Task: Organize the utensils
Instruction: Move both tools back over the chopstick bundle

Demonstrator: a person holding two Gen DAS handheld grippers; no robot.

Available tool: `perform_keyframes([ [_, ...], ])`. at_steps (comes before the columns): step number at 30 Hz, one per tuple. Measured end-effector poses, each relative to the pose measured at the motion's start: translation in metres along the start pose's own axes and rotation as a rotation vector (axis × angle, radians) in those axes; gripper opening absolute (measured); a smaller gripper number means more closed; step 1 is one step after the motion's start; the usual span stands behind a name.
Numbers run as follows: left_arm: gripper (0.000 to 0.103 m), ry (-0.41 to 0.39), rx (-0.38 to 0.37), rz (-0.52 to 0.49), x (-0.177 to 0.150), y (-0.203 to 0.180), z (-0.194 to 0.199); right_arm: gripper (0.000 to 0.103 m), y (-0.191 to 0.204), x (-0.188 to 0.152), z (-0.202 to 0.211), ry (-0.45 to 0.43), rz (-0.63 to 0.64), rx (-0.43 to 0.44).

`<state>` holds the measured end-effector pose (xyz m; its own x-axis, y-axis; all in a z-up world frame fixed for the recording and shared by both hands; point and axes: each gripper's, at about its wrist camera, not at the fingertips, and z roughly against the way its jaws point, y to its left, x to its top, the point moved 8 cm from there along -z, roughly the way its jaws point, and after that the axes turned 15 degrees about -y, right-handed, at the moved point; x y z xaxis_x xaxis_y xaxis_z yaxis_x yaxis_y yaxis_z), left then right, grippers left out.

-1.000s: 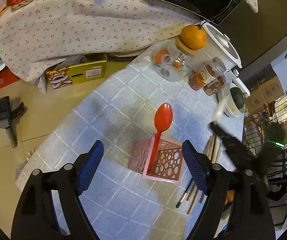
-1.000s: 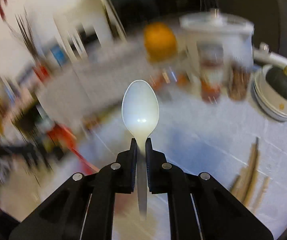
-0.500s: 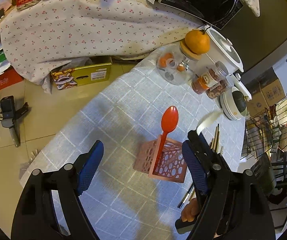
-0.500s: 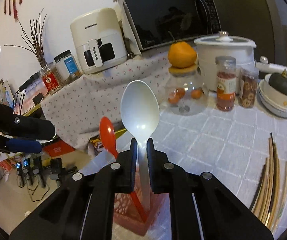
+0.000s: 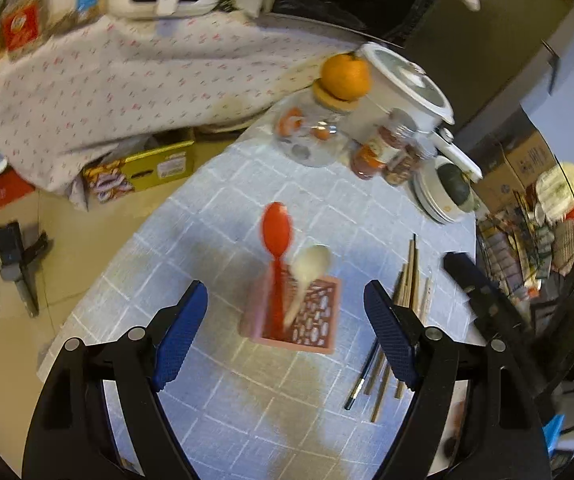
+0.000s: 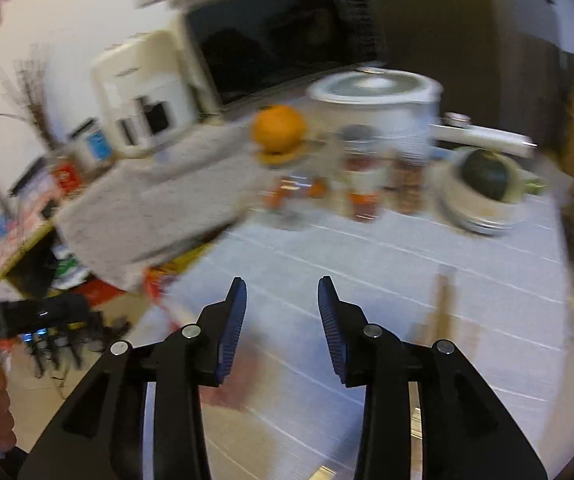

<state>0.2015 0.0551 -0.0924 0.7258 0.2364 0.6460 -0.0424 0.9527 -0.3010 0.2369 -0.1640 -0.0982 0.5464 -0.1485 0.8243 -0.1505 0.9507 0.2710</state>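
Observation:
A pink perforated utensil basket (image 5: 311, 322) stands on the blue-white checked tablecloth (image 5: 215, 216). A red spoon (image 5: 275, 236) and a white spoon (image 5: 308, 268) stand in it, bowls up. My left gripper (image 5: 285, 316) hovers above the basket, open wide, nothing held. Several chopsticks (image 5: 405, 276) lie on the cloth right of the basket. The right gripper shows as a dark blurred shape (image 5: 483, 292) at the right of the left wrist view. In its own blurred view my right gripper (image 6: 281, 304) has its jaws opening, with nothing between them.
At the table's far end stand a glass jar with an orange on top (image 5: 343, 76), spice jars (image 5: 379, 148), a white rice cooker (image 5: 403, 84) and stacked bowls (image 5: 447, 196). A cloth-covered shelf (image 5: 127, 80) holds appliances. A wire rack (image 5: 527, 240) is at the right.
The right gripper carried the white spoon over the basket, let it go and drew back with its jaws parting. The white spoon now stands in the basket beside the red one.

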Motion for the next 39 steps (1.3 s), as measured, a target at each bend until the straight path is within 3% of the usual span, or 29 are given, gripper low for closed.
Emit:
perform_keyframes([
  [3,0.077,-0.020,-0.028,-0.083,-0.008,-0.034,0.004,0.038,-0.046,0.001,0.020,0.063,-0.038,-0.077],
  [7,0.077,-0.007,-0.070,-0.180,-0.028,-0.078,0.000,0.038,-0.109,-0.025,0.026,0.185,-0.194,-0.161],
  [10,0.077,0.028,-0.110,-0.238,-0.049,-0.116,-0.010,0.038,-0.133,-0.050,0.025,0.283,-0.202,-0.217],
  [17,0.077,0.157,-0.119,-0.364,-0.109,-0.170,-0.065,0.038,-0.169,-0.077,0.025,0.361,-0.297,-0.239],
  [20,0.076,0.206,-0.082,-0.395,-0.125,-0.170,-0.092,0.036,-0.178,-0.093,0.019,0.408,-0.310,-0.247],
  [27,0.054,0.283,-0.025,-0.390,-0.142,-0.160,-0.151,0.032,-0.196,-0.108,0.009,0.446,-0.342,-0.273],
  [32,0.047,0.307,-0.023,-0.433,-0.153,-0.164,-0.170,0.032,-0.192,-0.106,0.000,0.450,-0.344,-0.249],
  [39,0.036,0.344,-0.016,-0.403,-0.161,-0.156,-0.194,0.029,-0.195,-0.111,-0.011,0.465,-0.352,-0.257],
])
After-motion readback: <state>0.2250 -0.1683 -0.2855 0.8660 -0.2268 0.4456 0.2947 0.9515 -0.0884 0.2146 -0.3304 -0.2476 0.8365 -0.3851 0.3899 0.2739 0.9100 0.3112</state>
